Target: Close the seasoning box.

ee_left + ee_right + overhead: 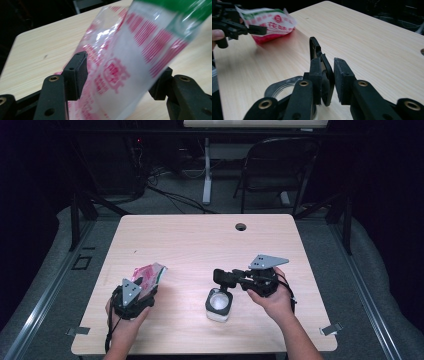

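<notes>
A red, white and green printed plastic bag (149, 274) is tilted up off the left side of the table, and my left gripper (144, 291) is shut on its lower part. In the left gripper view the bag (130, 62) fills the gap between the two black pads. A small white container (219, 305) with a black top stands near the front centre. My right gripper (221, 276) is just above it, shut on the container's raised black lid flap (317, 50). The container's rim (279, 88) curves below the jaws. The right gripper view also has the bag (270, 23) at upper left.
The wooden table (200, 240) has a cable hole (241, 226) near its far edge. A dark folding chair (280, 165) and a white desk leg (206, 170) stand beyond it. Black curtains close in both sides.
</notes>
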Demonstrator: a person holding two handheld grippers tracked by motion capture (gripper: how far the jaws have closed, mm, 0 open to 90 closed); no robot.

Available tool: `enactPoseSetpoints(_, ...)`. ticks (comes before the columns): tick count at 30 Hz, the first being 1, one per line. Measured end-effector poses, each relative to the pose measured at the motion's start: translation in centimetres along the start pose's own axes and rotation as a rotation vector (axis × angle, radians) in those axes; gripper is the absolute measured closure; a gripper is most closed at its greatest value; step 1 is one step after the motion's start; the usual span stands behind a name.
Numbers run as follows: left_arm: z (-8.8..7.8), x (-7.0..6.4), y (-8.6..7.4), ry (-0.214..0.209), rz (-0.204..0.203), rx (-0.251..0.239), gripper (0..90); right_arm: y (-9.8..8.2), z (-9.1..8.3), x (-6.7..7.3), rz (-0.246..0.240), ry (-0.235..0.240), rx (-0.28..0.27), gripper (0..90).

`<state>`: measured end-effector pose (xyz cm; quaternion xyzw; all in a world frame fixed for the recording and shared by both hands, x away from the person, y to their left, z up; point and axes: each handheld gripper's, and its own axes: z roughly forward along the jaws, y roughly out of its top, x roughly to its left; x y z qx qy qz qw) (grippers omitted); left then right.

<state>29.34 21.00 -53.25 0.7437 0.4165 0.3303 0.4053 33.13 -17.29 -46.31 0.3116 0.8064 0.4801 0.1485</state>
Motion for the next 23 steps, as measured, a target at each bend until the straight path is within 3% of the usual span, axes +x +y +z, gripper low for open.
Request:
enactPoseSetpoints(7,0.9,-2.7,0.1,-0.093,0.069,0.038,40.9,-0.2,-0.3,1.9,-0.058,0.056,0.021,70.6)
enactPoseSetpoints(11,1.6,-3.8,0.0,-0.132,0.077,0.07,40.9,-0.5,-0.2,2.8,-0.079,0.067,0.039,68.1)
enactPoseSetpoints(15,2.3,-4.9,-0.1,-0.159,0.096,0.102,40.9,-1.1,0.0,3.4,-0.1,0.101,0.083,59.9)
enactPoseSetpoints(19,2.6,-5.8,0.1,-0.17,0.116,0.13,40.9,-1.4,-0.1,3.6,-0.089,0.121,0.086,54.2)
enactPoseSetpoints(21,2.5,-6.2,0.4,-0.196,0.08,0.142,40.7,-1.4,-0.5,3.7,-0.065,0.154,0.068,48.9)
enactPoseSetpoints(23,2.4,-6.4,0.5,-0.202,0.084,0.143,40.6,-1.4,-0.9,3.7,-0.05,0.163,0.054,48.2)
